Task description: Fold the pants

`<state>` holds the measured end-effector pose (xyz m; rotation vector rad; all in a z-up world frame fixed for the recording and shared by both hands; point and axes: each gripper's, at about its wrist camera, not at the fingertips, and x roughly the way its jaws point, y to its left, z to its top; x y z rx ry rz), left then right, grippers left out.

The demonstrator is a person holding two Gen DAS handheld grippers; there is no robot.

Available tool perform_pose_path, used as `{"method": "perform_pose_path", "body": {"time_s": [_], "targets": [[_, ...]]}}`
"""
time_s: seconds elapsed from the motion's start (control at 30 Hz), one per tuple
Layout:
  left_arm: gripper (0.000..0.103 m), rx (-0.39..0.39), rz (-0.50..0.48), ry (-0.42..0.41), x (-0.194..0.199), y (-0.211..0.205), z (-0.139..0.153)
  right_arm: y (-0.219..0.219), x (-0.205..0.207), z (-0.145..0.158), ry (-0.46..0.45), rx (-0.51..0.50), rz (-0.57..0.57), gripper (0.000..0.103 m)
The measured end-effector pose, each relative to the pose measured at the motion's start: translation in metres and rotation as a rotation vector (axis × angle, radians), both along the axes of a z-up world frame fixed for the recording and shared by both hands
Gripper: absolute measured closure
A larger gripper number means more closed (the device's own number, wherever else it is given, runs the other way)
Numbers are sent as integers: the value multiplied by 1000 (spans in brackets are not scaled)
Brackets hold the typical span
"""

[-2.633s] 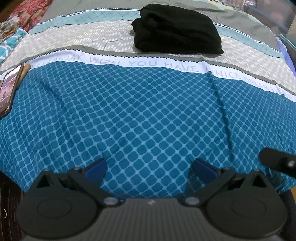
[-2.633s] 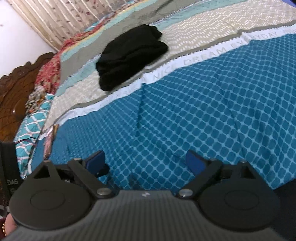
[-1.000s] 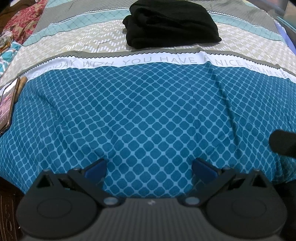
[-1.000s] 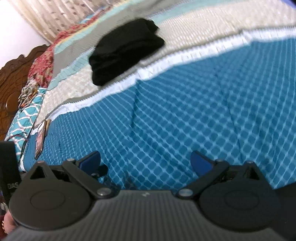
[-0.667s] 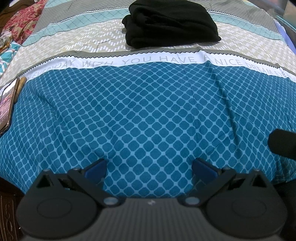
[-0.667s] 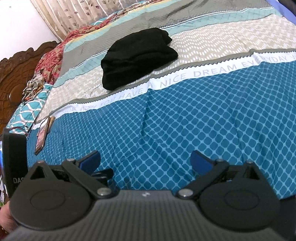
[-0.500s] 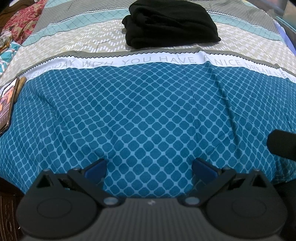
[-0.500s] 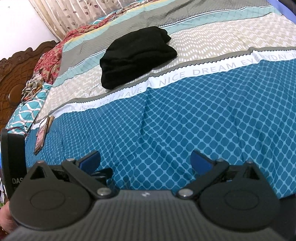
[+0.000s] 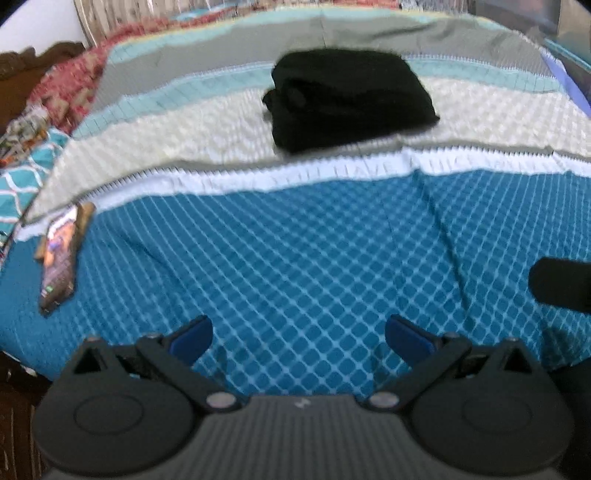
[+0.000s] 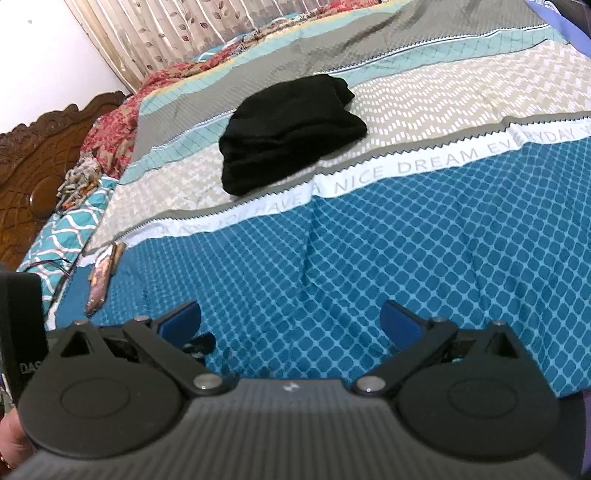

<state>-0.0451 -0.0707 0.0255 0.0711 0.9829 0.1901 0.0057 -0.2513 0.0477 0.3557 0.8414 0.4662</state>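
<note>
Both the left gripper (image 9: 298,334) and right gripper (image 10: 290,319) are hovering with jaws spread apart and empty over the near blue bedspread (image 10: 424,236); folded black pants (image 10: 290,134) are lying far off.

Carved wooden headboard (image 10: 33,155), leaf-print curtain (image 10: 177,29), white wall (image 10: 48,48), patterned bedspread (image 10: 406,251)

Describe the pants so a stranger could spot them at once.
On the bed's patterned bedspread, look past the white lettered band to the beige zigzag stripe. The black pants lie there in a bundle, the only plain dark thing on it.
</note>
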Motion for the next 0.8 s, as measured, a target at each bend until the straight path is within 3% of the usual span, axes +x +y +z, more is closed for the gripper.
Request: {"method": "perform_pose_path", "body": {"time_s": [0.23, 0.8], "targets": [[0, 31, 12, -42, -4, 1, 12, 1, -4, 6, -33, -7, 4, 0], [0, 54, 25, -35, -7, 1, 13, 6, -8, 3, -17, 7, -5, 0]]}}
